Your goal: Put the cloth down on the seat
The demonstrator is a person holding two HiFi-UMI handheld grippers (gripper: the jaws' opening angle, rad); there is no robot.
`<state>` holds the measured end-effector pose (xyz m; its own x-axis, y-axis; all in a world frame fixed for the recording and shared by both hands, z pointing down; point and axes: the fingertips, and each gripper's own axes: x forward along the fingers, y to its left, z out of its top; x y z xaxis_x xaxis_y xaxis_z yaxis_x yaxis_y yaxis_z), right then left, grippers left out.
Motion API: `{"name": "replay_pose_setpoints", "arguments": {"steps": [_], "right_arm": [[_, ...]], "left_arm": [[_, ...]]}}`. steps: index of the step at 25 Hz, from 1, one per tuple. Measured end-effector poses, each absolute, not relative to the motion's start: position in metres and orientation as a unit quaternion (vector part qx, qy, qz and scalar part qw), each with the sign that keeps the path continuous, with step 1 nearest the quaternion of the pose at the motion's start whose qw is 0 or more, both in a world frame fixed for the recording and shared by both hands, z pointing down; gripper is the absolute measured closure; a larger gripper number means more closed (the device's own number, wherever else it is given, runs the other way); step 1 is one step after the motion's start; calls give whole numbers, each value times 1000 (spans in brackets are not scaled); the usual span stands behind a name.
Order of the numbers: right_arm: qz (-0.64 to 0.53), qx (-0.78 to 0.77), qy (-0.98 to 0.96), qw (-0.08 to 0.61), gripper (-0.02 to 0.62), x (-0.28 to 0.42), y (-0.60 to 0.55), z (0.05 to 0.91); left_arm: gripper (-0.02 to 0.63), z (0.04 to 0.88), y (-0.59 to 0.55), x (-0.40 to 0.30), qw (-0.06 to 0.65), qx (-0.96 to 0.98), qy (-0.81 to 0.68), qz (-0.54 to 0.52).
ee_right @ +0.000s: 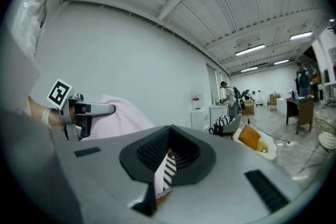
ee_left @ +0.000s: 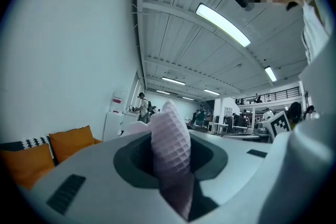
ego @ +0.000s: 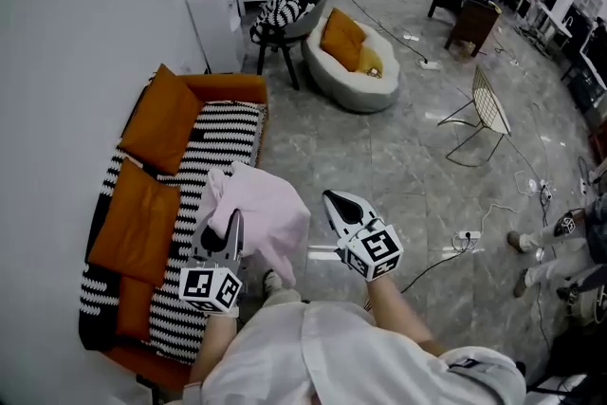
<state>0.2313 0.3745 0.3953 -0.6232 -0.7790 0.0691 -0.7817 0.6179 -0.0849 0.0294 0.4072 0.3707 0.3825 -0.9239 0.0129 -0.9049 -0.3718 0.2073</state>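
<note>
While the pale pink waffle-weave cloth [ego: 270,204] hangs bunched above the front edge of the black-and-white striped sofa seat [ego: 230,133], not lying on it, the left tongs [ego: 231,225] pinch one fold, likely to carry it across. The right tongs [ego: 339,204] stand narrowly apart and empty over the floor, seemingly keeping clear.

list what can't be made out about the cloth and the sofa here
- Whether the cloth touches the sofa: head view, the cloth hides what lies beneath it.
- Sofa's near corner: head view, behind the person's shirt.
- Most of the cloth: left gripper view, the left gripper blocks all but one fold.
</note>
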Motion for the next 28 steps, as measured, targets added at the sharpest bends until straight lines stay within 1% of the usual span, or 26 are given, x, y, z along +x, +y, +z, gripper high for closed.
{"name": "replay_pose_setpoints", "arguments": {"steps": [9, 28], "right_arm": [[53, 439, -896, 33, 588, 213, 342, 398], [53, 440, -895, 48, 588, 142, 271, 400]], "left_arm": [[476, 373, 374, 15, 95, 834, -540, -64], [476, 373, 306, -49, 93, 846, -522, -61]]}}
